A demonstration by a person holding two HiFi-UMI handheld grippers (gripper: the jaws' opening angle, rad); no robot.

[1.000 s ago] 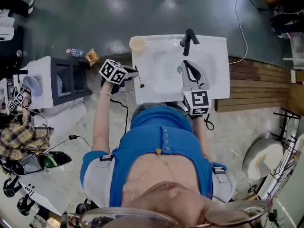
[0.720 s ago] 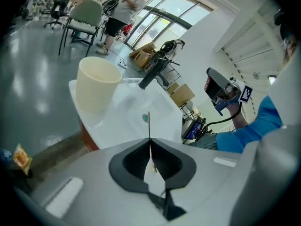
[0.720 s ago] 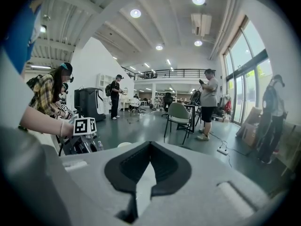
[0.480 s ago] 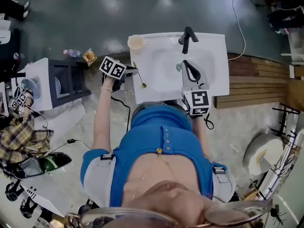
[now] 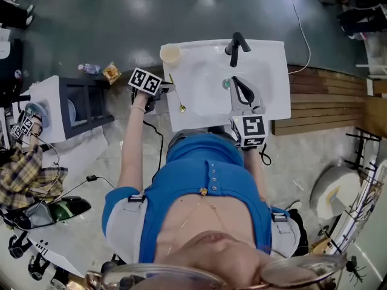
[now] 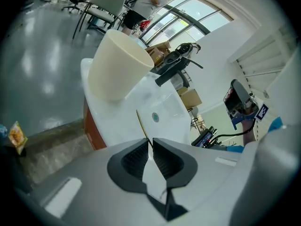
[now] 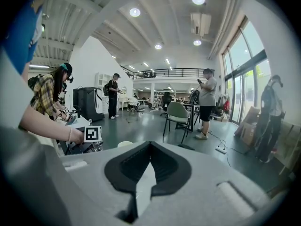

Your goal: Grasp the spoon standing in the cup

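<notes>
A cream cup [image 5: 172, 54] stands upright on the white sink's [image 5: 272, 110] far left corner, and looks large in the left gripper view [image 6: 120, 65]. The thin spoon [image 5: 178, 96] is outside the cup, over the sink's left rim, with its bowl toward me. My left gripper [image 5: 165, 88] is shut on the spoon's handle [image 6: 142, 125], just on the near side of the cup. My right gripper [image 5: 239, 87] hangs over the basin by the drain, jaws shut on nothing [image 7: 149, 149].
A black faucet [image 5: 236, 46] rises at the sink's far edge, also seen in the left gripper view [image 6: 176, 62]. A dark cabinet [image 5: 87, 101] stands left of the sink and a wooden bench [image 5: 326, 104] on its right. Several people and a chair [image 7: 178, 113] are farther off.
My left gripper has carried the spoon a little away from me, closer to the cup, and more of the spoon's length shows. The right gripper has stayed put.
</notes>
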